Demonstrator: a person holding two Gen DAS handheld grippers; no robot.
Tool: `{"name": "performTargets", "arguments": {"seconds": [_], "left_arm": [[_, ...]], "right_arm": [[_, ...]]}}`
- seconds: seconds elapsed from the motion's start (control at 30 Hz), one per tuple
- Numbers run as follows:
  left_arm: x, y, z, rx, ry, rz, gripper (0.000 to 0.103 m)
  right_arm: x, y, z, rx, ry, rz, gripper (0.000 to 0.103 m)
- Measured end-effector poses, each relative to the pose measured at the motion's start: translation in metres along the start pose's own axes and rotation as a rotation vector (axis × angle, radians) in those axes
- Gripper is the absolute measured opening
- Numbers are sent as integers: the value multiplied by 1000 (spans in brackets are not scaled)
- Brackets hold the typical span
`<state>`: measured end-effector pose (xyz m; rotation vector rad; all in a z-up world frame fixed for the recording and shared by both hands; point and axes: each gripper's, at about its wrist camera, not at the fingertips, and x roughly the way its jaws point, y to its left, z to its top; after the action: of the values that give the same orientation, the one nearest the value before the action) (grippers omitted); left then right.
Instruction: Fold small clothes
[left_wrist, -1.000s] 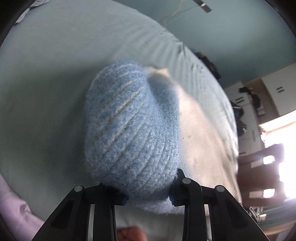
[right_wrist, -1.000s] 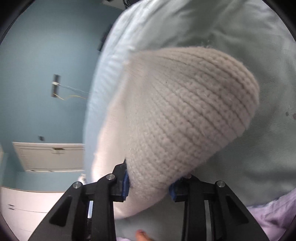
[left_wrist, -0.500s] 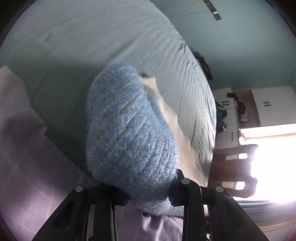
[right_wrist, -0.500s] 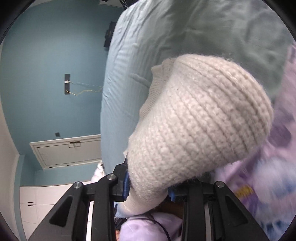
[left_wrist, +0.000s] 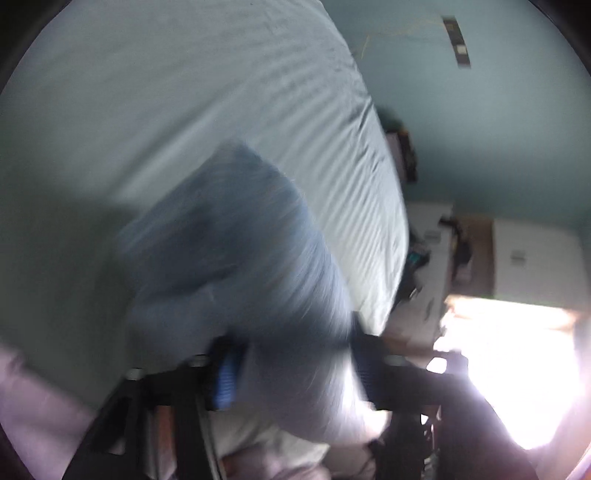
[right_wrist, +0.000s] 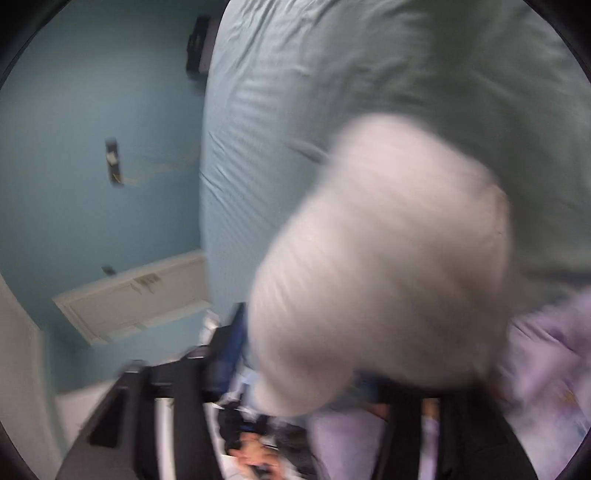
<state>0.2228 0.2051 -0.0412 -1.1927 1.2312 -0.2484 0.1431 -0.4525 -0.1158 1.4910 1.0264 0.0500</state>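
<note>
The blue knit piece (left_wrist: 236, 280) hangs in front of the left hand-held gripper (left_wrist: 291, 373), above the pale green bed (left_wrist: 184, 92), and the white knit piece (right_wrist: 384, 266) hangs the same way in front of the right hand-held gripper (right_wrist: 306, 373). We think both pieces could drop in a heap now, because both sets of jaws are opening while the pieces are up in the air. If they land bunched up, or slide onto the purple blanket (right_wrist: 546, 362) at the edge, we would have to flatten them again before folding. On the left, the jaws stand apart with the blue piece between them, and we cannot tell if a pad touches it, since the picture is blurry. On the right, the jaws stand wide apart with the white piece loose between them.
</note>
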Motion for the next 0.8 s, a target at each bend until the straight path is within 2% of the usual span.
{"name": "performTargets", "arguments": {"seconds": [0.03,0.07,0.1,0.13,0.17,0.23,0.33,0.37,0.4,0.47,0.5,0.53,0.57,0.63,0.7,0.8], "left_arm": [[5,-6,9,20,-38,-7,86],[5,-10,12,54,-84,27,89],[2,-14,10,85,-136,87,99],[1,-17,4,130,-185,164,103],[2,-17,-3,169,-207,211,103],[14,-18,-17,292,-203,307,103],[48,-21,-42,487,-190,494,103],[60,-26,-51,554,-196,547,103],[75,-30,-60,627,-197,601,103],[108,-39,-79,797,-186,689,103],[122,-43,-87,867,-179,718,103],[134,-44,-92,915,-173,755,103],[147,-42,-97,959,-169,814,103],[166,-36,-103,1018,-184,903,103],[175,-30,-111,1051,-212,930,103],[174,-18,-113,1048,-238,907,103]], "right_arm": [[4,3,9,-24,-25,-4,89],[4,1,14,-42,-59,-60,89],[1,-6,12,-48,-83,-109,89],[-1,-14,8,-60,-95,-129,89],[-2,-25,4,-106,-96,-140,89],[-3,-43,1,-199,-90,-210,89],[-6,-60,10,-313,-202,-419,89],[-5,-62,15,-329,-241,-464,89],[-2,-68,18,-351,-260,-473,89],[12,-70,24,-380,-227,-470,87],[24,-70,26,-402,-210,-464,75],[34,-68,28,-422,-205,-462,67],[37,-68,28,-441,-206,-462,57],[54,-67,27,-491,-244,-473,55],[63,-68,25,-529,-280,-482,55],[65,-63,30,-544,-298,-466,54]]}}
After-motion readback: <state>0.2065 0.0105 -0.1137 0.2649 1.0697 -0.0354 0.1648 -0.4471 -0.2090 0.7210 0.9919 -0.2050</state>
